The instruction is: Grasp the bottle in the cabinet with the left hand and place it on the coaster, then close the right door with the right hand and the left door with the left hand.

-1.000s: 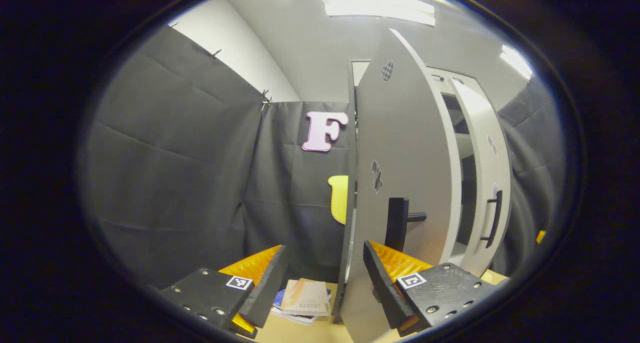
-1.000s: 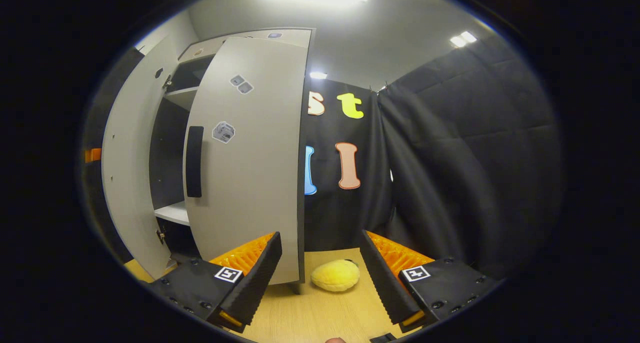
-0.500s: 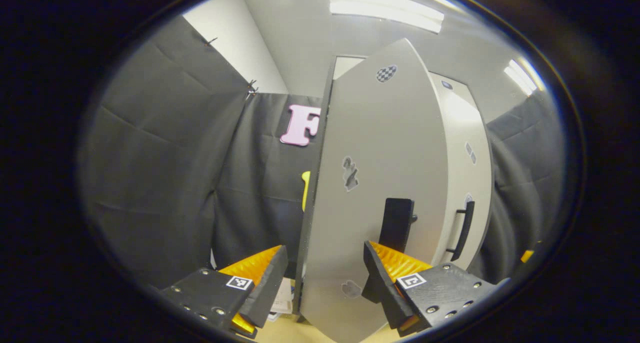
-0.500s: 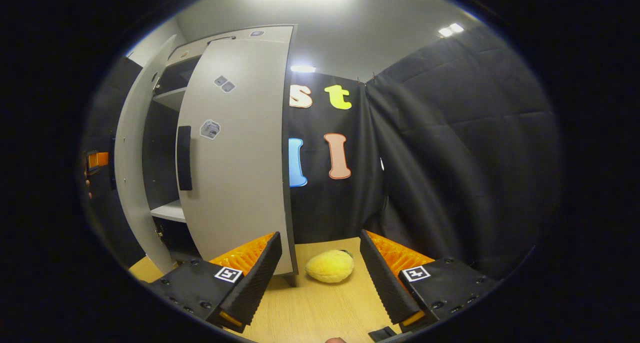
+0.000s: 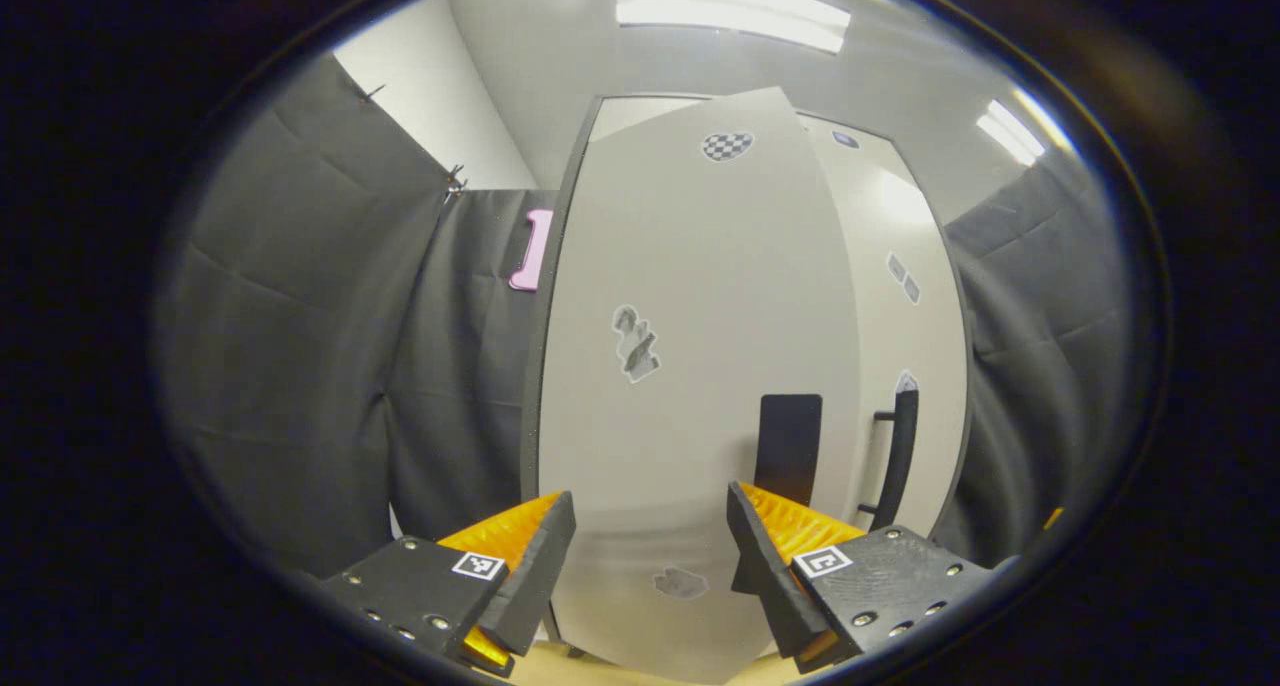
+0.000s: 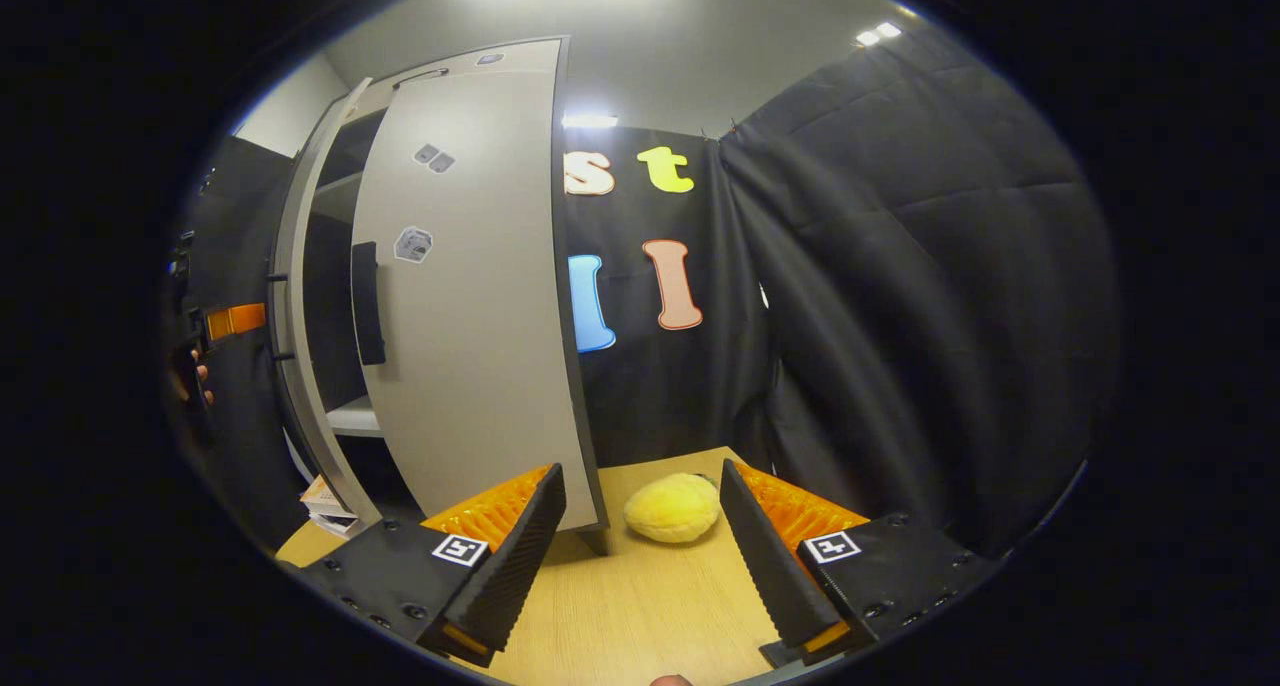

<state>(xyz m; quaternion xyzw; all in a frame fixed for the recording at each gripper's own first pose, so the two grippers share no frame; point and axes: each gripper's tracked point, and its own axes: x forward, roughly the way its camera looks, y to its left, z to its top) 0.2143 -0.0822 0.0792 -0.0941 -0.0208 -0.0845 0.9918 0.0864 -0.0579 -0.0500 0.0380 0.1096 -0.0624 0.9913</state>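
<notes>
Change: since the frame a second ago your left door [image 5: 700, 366] has swung from edge-on to nearly face-on in the left gripper view, and the gap to the right door [image 5: 905, 296] has narrowed to a slit. In the right gripper view the shelf opening has shrunk too.

Left hand-held gripper [image 5: 650, 546]: fingers wide apart, holding nothing. The right finger's tip sits at or just against the door panel, below the black handle [image 5: 788, 448]; I judge you are pushing with it, not gripping, though contact itself is hard to confirm.

Right hand-held gripper [image 6: 640, 536]: spread wide, empty, hanging low over the bench [image 6: 640, 616]. You hold it back near the cabinet's right edge, which keeps it clear of the closing door.

Right door, from the right gripper view [image 6: 470, 296]: almost closed, its near edge just left of the yellow plush [image 6: 672, 507] on the bench.

Door axis: both panels stand upright, long axis vertical; the handles run vertically too, side by side near the meeting edges.

Bottle and coaster: I can't place either from these views.

Stage: a judgement, but the last step looks nearly done; a short steady push should seat the left door.

Other: a stack of papers [image 6: 325, 498] lies on the bench at the cabinet's foot.
</notes>
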